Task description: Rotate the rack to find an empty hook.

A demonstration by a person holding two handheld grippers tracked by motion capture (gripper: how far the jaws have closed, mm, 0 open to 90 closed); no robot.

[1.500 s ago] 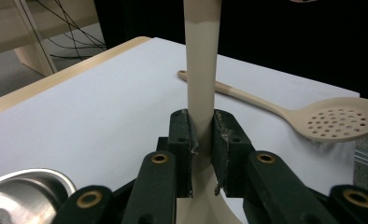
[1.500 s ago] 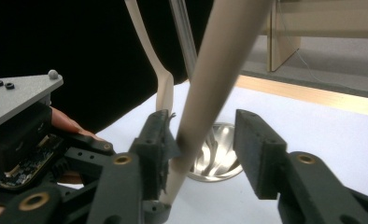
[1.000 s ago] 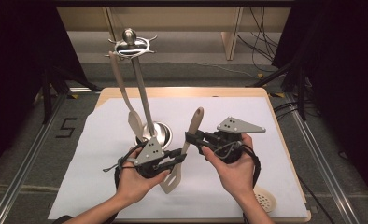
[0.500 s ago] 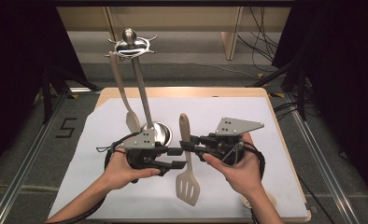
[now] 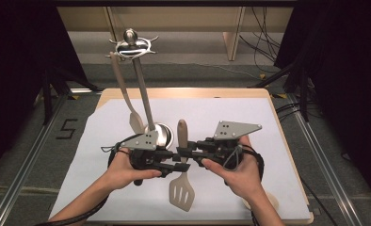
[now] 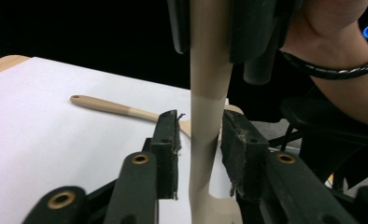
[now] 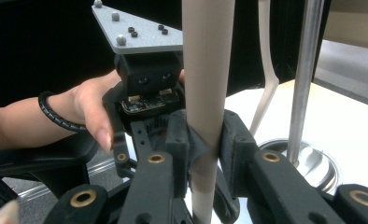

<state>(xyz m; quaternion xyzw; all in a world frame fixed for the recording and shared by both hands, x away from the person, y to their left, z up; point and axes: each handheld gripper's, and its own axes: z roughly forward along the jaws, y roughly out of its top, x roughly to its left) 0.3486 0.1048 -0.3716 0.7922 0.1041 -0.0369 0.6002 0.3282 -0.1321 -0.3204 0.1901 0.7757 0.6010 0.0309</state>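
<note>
Toward the table's far left edge, the utensil stand keeps its place, its round base on the white sheet and a pale spoon hanging from its top ring. Your left gripper reaches in from the left with its jaws narrow around the slotted spatula, pads just clear of the handle. Half a second ago the spatula sat much the same; a second ago it was tilted, now it runs straight toward the table's near edge, blade down. Your right gripper clamps the handle higher up. A wooden spoon lies on the sheet.
</note>
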